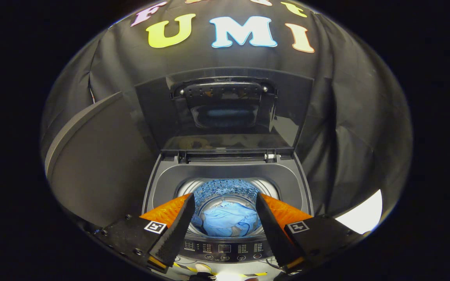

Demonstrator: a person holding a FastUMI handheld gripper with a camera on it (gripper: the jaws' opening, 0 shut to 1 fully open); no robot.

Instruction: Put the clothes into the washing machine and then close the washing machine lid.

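The gripper [225, 207] hangs over the open washer [227, 175], fingers spread and empty, with the blue clothes [229, 222] down in the drum [225, 189] beyond them. The lid [225, 113] stands upright at the back — a careless reach could glance off its smooth face or let it slam. The lid's handle is dim and hard to make out, and the fingers hide part of the drum.

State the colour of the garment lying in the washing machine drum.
Light blue garment, seen in the gripper view.
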